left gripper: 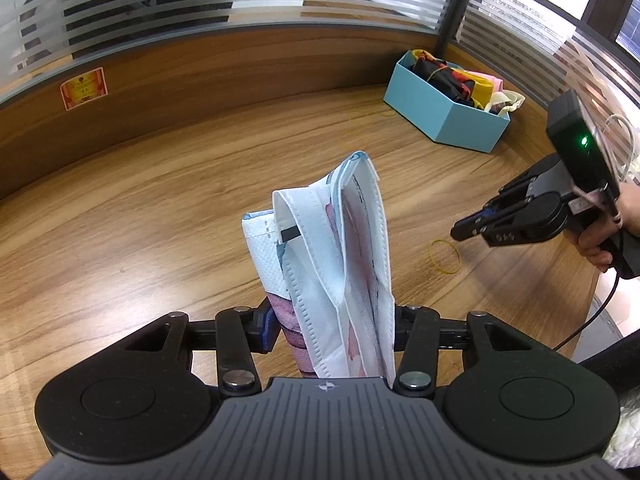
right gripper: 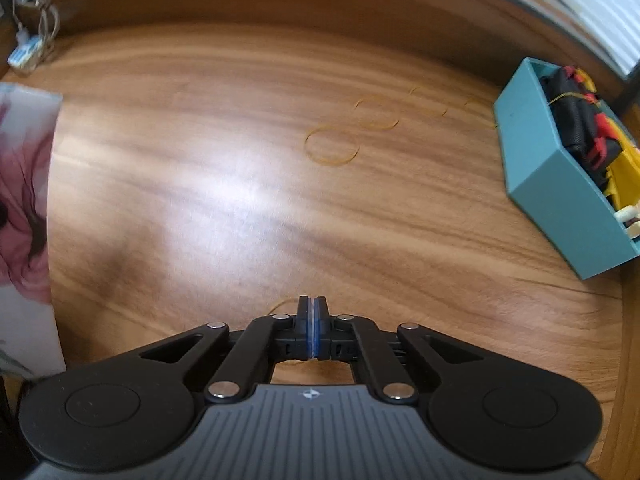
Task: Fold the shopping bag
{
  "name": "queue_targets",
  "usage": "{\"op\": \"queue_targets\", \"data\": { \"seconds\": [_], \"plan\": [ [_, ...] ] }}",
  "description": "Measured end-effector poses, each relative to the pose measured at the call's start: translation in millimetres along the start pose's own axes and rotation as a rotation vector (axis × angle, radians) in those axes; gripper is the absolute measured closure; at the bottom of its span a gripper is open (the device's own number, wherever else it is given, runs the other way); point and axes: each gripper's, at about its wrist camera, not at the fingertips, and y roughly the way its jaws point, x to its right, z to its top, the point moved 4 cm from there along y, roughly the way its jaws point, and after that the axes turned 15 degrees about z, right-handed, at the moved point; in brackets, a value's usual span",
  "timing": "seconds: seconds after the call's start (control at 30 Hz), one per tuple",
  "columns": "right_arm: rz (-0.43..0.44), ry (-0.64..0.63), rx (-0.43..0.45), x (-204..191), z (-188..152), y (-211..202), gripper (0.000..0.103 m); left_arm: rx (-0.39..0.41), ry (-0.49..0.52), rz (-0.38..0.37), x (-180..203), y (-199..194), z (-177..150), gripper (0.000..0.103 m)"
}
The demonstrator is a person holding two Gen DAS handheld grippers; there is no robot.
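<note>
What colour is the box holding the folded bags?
Light blue box, clearest in the left wrist view.

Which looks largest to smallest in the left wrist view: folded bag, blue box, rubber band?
1. folded bag, though nearness to the camera inflates it
2. blue box
3. rubber band

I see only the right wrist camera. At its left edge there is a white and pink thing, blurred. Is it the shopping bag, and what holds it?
Observer: Yes. The left gripper is shut on the shopping bag, which is folded into a narrow bundle.
Operator: My own fingers hide most of the nearest rubber band. Where does it lie?
Observer: The rubber band lies on the table, close beside the shut tip of the right gripper. I cannot tell whether they touch.
Operator: Is my gripper's unit powered?
Observer: A green light glows on the black unit above it.
</note>
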Motion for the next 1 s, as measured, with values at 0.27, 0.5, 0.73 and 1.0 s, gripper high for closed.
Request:
{"op": "queue_targets", "data": {
  "seconds": [0.27, 0.5, 0.73, 1.0],
  "plan": [
    [-0.015, -0.015, -0.025, 6, -4, 17, 0.09, -0.008, 0.004, 0.013, 1, 2, 1, 0.053],
    [-0.006, -0.049, -0.046, 8, -2, 26, 0.095, -0.021, -0.008, 0.016, -1, 5, 1, 0.052],
    [-0.01, -0.049, -0.041, 8, -2, 24, 0.103, -0.023, -0.009, 0.012, -1, 6, 0, 0.052],
    [0.026, -0.002, 0.009, 3, -1, 1, 0.103, -0.021, -0.013, 0.01, -3, 6, -1, 0.051]
  ]
}}
